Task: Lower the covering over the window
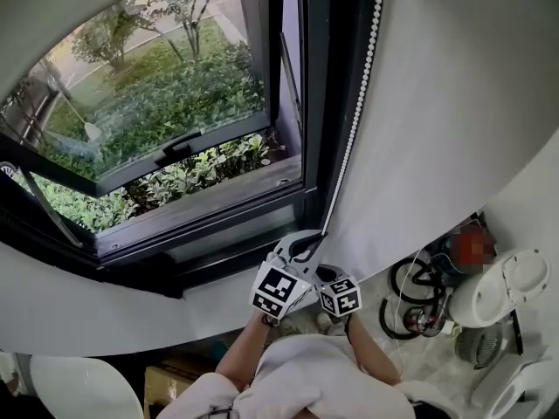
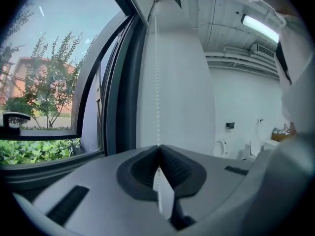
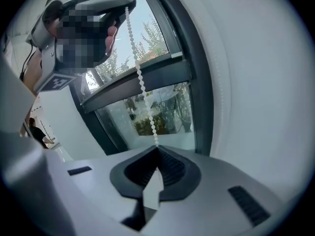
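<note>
1. The window (image 1: 166, 103) fills the upper left of the head view. Its glass is uncovered and shows shrubs outside, so I judge the lowering to be barely begun.
2. The covering may be the white band (image 1: 61, 16) arching over the top left corner. The wide-angle view is too warped to be sure.
3. The left gripper (image 2: 158, 150) and the right gripper (image 3: 157, 150) sit side by side at lower centre of the head view. Both are clenched on the same cord, probably for a hand-under-hand pull.
4. The bead chain (image 1: 354, 120) drops taut from the upper right of the head view to the jaws. In the right gripper view it runs from the left gripper, at upper left, down into the right one.
</note>
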A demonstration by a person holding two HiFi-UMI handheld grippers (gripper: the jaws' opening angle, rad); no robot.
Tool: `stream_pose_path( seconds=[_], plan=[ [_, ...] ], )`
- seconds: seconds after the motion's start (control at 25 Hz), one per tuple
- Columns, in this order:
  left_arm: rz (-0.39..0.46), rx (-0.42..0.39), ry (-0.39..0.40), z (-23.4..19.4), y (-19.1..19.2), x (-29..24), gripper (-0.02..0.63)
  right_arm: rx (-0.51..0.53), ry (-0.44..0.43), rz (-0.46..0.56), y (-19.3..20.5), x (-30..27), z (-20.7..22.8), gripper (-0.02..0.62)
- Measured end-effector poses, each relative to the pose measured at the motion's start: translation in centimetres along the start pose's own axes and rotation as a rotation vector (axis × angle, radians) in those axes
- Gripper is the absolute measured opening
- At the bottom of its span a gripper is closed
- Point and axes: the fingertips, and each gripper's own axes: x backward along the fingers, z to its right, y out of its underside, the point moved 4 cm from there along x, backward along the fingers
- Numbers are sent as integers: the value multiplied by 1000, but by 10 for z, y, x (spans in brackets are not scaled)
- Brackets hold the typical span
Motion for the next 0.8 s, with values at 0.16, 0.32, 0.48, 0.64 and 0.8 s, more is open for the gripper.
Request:
stream_pose_path(
  seconds=[0.16, 0.32, 0.48, 0.64, 0.8],
  plan=[
    [-31, 15, 1, 1, 17, 1, 15, 2, 1, -48, 14, -5, 1, -3],
    [-57, 26, 5, 5, 32, 1, 15, -4, 5, -80, 28, -5, 2, -3],
    [-92, 31, 9, 10, 49, 3, 15, -4, 5, -95, 35, -3, 2, -3],
    [-91, 37, 8, 12, 57, 4, 15, 29, 4, -78, 30, 1, -1, 0],
    [-91, 31, 9, 13, 55, 6, 15, 90, -9, -14, 10, 17, -12, 52]
  ],
)
